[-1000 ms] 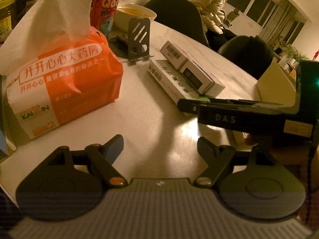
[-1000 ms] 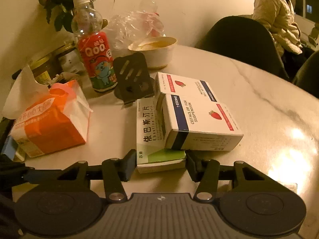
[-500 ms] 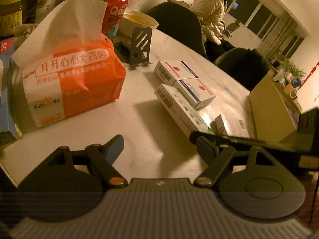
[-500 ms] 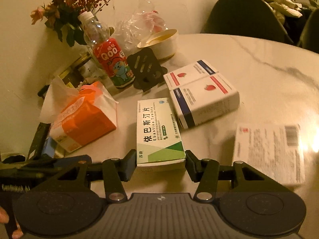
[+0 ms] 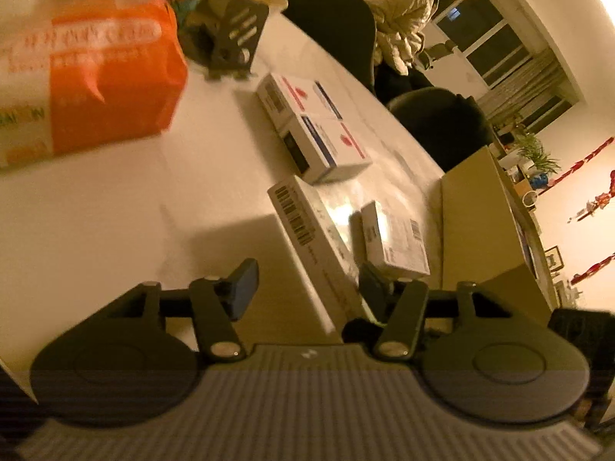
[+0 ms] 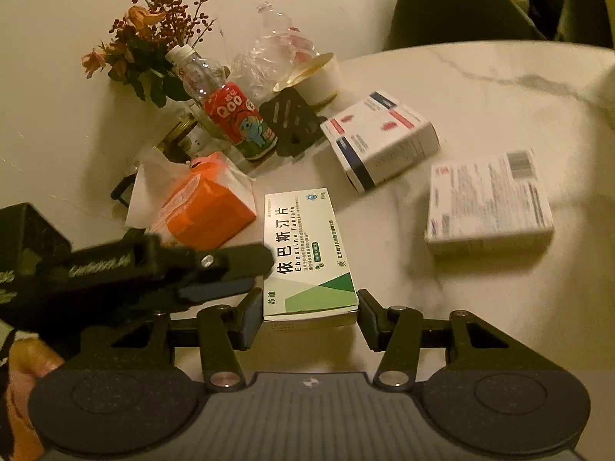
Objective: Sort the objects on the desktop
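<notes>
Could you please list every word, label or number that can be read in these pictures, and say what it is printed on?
"依巴斯汀片" and "Ebastine Tablets": green-and-white medicine box, between the fingers of the right tool.
"苏迪": same box, lower left corner.
"Qoo": red label of the drink bottle.
Orange tissue pack: white print, blurred.
Two stacked white boxes and the barcoded box: print too small.
Lettering on the left tool: blurred.

Tablet box (image 6: 307, 253), centre frame: white, black lettering, green triangles at lower end. Tissue pack (image 6: 203, 207), centre left: orange and white. Bottle (image 6: 230, 115), upper left: red label, blue cartoon figure. Table (image 6: 499, 88): white, grey-veined marble.
</notes>
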A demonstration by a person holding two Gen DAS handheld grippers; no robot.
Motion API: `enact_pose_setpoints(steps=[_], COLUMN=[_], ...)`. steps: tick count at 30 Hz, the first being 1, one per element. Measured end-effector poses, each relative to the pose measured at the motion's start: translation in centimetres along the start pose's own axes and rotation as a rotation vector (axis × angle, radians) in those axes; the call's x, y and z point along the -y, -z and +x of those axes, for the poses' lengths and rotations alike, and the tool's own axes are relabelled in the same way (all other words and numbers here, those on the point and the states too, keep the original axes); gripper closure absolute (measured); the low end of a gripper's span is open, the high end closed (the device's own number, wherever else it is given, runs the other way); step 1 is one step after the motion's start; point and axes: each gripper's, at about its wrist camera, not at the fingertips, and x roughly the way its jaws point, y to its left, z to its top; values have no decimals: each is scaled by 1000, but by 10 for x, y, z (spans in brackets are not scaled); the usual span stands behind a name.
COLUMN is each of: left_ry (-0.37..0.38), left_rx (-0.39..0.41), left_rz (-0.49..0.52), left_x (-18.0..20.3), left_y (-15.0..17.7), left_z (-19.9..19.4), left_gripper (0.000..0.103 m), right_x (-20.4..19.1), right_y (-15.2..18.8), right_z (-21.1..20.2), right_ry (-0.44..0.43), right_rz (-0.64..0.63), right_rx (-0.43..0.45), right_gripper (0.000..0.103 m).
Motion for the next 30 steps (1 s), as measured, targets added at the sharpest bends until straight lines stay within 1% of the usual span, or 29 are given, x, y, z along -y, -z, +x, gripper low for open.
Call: enact_pose_setpoints(steps=[5, 9, 12, 13, 14, 17, 18, 19, 22, 26, 30], left_ry=[34, 24, 17, 15, 14, -2, -11, -16, -23, -1, 42], left_rx=[-48, -58, -75, -78, -80, -77, -73, -71, -63, -56, -60], left_rz=[-27, -18, -28, -31, -35, -31, -23, -16, 3, 8, 11], left_x=[6, 13, 13, 13, 13, 16, 19, 21, 28, 34, 39], left_y=[7, 10, 12, 12, 13, 13, 14, 14, 14, 15, 17], left_z=[12, 17, 21, 21, 20, 19, 18, 17, 14, 13, 13], left_gripper=[60, 70, 72, 76, 78, 79, 80, 80, 81, 80, 76], right_x=[4, 1, 1, 2, 2, 1, 1, 0, -3, -9, -16], right_y=[13, 20, 24, 24, 25, 26, 26, 26, 26, 25, 25], right_z=[-12, -18, -19, -19, -19, -21, -22, -23, -25, -29, -29], right_ry=[-17, -20, -19, -18, -16, -5, 0, 5, 21, 40, 59], right_rz=[18, -13, -27, -30, -32, -49, -57, -64, -88, -129, -174], right_rx=[-13, -21, -31, -34, -37, -30, -24, -17, 2, 30, 42], right_gripper=[49, 48, 48, 48, 48, 45, 43, 38, 34, 34, 39])
